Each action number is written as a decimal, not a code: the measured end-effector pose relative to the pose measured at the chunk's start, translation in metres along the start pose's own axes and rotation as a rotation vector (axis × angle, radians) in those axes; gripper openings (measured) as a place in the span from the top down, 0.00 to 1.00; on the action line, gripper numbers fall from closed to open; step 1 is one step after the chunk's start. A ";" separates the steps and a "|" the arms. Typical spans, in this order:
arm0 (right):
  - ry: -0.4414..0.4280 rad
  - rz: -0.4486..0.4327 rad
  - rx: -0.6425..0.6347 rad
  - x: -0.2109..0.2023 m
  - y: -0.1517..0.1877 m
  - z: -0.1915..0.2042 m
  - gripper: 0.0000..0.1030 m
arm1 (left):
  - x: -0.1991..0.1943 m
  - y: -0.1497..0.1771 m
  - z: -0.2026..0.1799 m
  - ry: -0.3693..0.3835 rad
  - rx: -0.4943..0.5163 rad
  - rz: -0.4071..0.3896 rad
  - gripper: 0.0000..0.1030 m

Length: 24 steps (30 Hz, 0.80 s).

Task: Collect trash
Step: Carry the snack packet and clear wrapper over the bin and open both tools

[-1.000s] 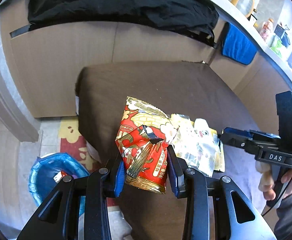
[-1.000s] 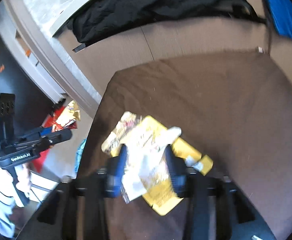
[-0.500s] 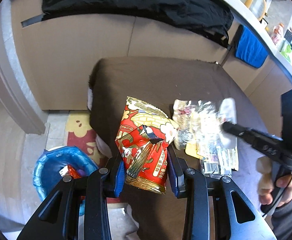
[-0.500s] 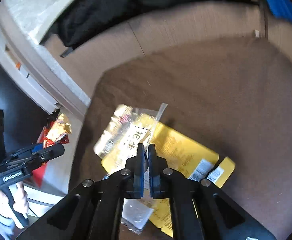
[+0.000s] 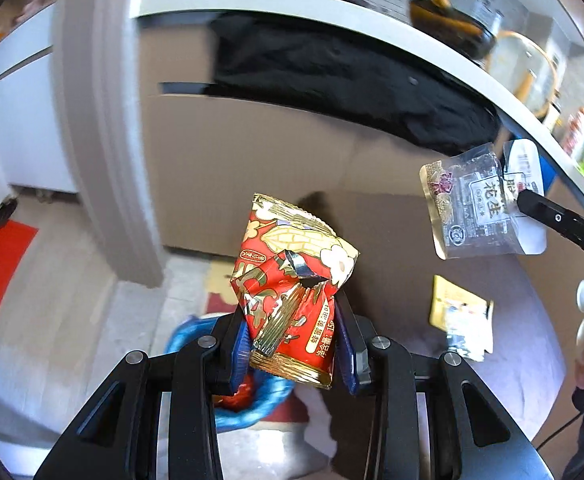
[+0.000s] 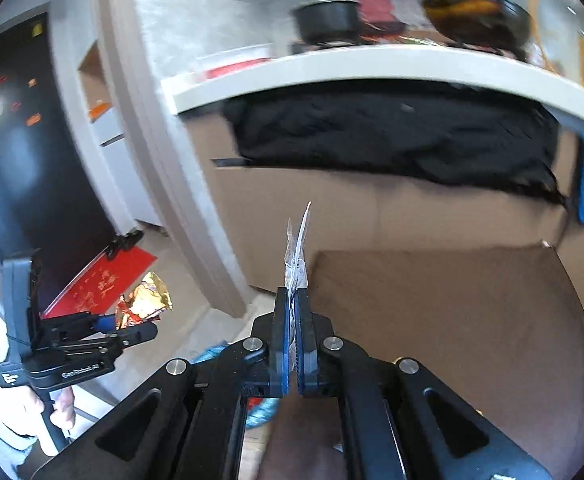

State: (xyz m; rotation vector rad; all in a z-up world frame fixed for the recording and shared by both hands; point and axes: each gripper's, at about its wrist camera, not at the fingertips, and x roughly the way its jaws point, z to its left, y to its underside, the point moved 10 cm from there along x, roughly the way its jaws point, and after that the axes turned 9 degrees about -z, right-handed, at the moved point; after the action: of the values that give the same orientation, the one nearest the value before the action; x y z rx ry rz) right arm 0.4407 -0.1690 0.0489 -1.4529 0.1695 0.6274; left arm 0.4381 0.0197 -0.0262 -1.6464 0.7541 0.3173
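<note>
Carriage to the bin is judged in hand. Red snack bag (image 5: 292, 300) is clamped in the left claw (image 5: 293, 350); clear wrapper (image 5: 473, 216) is pinched in the closed right claw (image 6: 292, 344). Release over the blue-lined bin (image 5: 248, 410), near left, is called for next.

Red-and-gold snack bag (image 5: 292, 296): crumpled foil, torn near the middle, corn-cob print, standing upright between the left gripper (image 5: 293, 354) pads, bottom seam at pad level, top flaring above the tips.

Clear peanut wrapper (image 5: 475, 208) with white label panel: flat, hanging in the air, pinched at its right edge by the right gripper (image 6: 292, 340); edge-on in that gripper's own view, sticking up past the tips.

Yellow packet (image 5: 457, 312): lies flat on the brown cushion, right of the left tongs, below the right tongs.

Blue trash bag (image 5: 248, 396): open, red wrappers inside, directly under the left tongs.
</note>
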 end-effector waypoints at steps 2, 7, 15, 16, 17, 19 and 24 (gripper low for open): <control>-0.023 0.009 -0.024 0.009 -0.002 0.026 0.97 | -0.008 0.002 0.024 -0.021 -0.023 -0.008 0.64; -0.070 0.059 -0.070 0.042 0.016 0.080 0.97 | -0.010 0.022 0.071 -0.053 -0.071 0.009 0.64; -0.111 0.196 -0.097 0.103 0.079 0.126 0.97 | 0.034 0.083 0.112 -0.055 -0.134 0.127 0.64; -0.114 0.216 -0.098 0.111 0.089 0.128 0.97 | 0.043 0.092 0.116 -0.049 -0.143 0.147 0.63; -0.115 0.236 -0.094 0.119 0.098 0.130 0.97 | 0.050 0.100 0.118 -0.044 -0.151 0.164 0.63; -0.118 0.272 -0.078 0.135 0.113 0.132 0.97 | 0.066 0.118 0.123 -0.032 -0.163 0.198 0.63; -0.118 0.381 -0.025 0.171 0.166 0.127 0.97 | 0.108 0.159 0.131 -0.009 -0.178 0.271 0.63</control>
State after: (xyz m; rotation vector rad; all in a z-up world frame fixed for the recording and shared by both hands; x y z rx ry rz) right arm 0.4676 0.0013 -0.1585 -1.4132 0.3513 1.0256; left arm 0.4454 0.1038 -0.2425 -1.7079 0.9664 0.5983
